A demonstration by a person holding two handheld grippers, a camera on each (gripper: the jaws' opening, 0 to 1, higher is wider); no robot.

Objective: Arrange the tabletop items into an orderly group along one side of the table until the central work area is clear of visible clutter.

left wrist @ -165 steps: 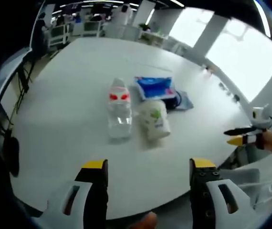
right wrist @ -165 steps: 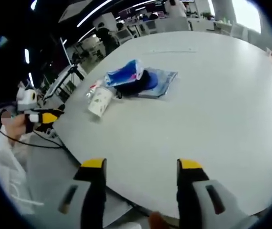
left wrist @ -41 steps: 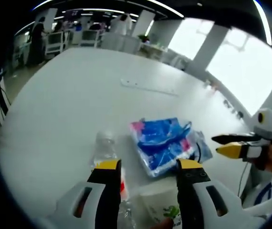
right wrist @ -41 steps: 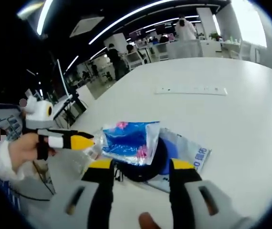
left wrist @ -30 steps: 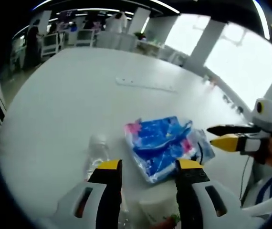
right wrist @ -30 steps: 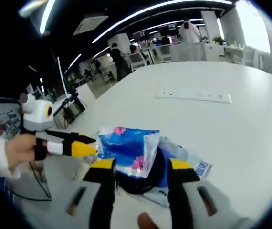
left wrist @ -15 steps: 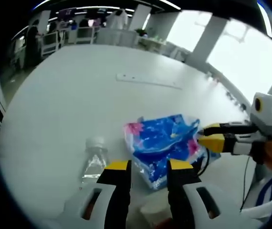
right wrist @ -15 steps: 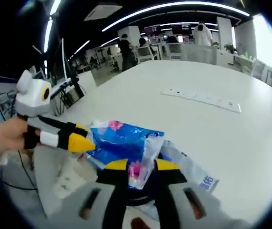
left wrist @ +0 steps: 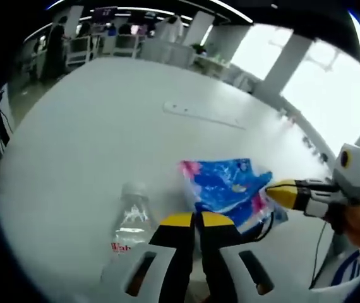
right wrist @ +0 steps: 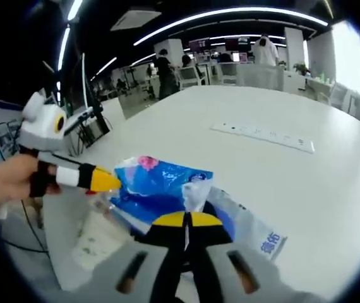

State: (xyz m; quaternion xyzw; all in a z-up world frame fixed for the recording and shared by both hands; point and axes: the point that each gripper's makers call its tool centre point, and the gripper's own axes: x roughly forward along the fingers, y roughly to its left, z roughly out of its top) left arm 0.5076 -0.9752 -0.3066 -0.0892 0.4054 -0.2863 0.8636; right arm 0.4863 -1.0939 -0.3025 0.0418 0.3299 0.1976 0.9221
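A blue plastic package (left wrist: 225,187) lies on the white table (left wrist: 91,132), on top of a black object (right wrist: 213,211) and a clear pouch with blue print (right wrist: 256,232). My left gripper (left wrist: 196,220) is shut, its yellow tips pinching the package's near edge; it enters the right gripper view from the left (right wrist: 98,180). My right gripper (right wrist: 186,220) is shut on the package's opposite corner (right wrist: 194,187) and appears as a yellow tip (left wrist: 282,192) in the left gripper view. A clear water bottle (left wrist: 128,219) lies beside the package. A white paper cup (right wrist: 96,237) lies near the table edge.
A white power strip (left wrist: 202,115) lies further out on the table, also visible as (right wrist: 262,136). Broad bare tabletop stretches beyond the package. The table edge (right wrist: 54,221) runs close to the cup. Desks, chairs and people stand in the far office.
Both grippers moved in on the blue package and their jaws went from open to shut on its opposite edges. The cameras now sit much closer to the items.
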